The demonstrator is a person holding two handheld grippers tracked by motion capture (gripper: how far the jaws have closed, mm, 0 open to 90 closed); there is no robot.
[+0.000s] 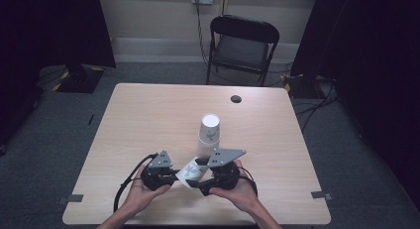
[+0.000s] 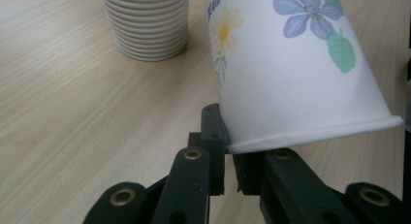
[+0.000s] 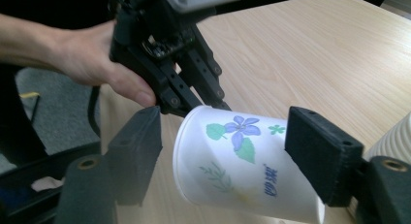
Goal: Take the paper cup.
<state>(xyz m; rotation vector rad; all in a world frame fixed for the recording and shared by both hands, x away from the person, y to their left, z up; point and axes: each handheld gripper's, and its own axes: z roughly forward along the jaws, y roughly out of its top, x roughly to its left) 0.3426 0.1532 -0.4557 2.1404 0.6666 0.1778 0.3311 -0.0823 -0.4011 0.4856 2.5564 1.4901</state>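
Pale wooden table [image 1: 148,120], seen from above, with a stack of paper cups [image 1: 209,135] standing upside down near its middle. Just near of that stack, a single paper cup [image 1: 190,171] printed with flowers, lying tilted between two hand-held grippers at the near edge.

Left gripper [image 1: 171,177], gripped by the left hand [image 1: 141,189], clenched on the rim of the single cup [image 2: 295,73]: in the left gripper view, jaws nearly together with the rim edge pinched between them, cup body rising away to the upper right, ribbed stack [image 2: 145,23] beyond at upper left.

Right gripper [image 1: 200,182], held in the right hand [image 1: 237,189], spread wide. In the right gripper view, two black pads well apart on either side of the cup [image 3: 242,166], one to the left by the rim end, one to the right by the base end; contact with the cup hard to judge, a gap visible at the left pad. Same view: left gripper [image 3: 213,105] biting the top of the rim, hand [image 3: 92,59] behind it, edge of the stack [image 3: 395,136] at far right.

Far of the table, a black folding chair [image 1: 242,45] against the wall. A small dark round hole [image 1: 236,98] near the table's far edge.
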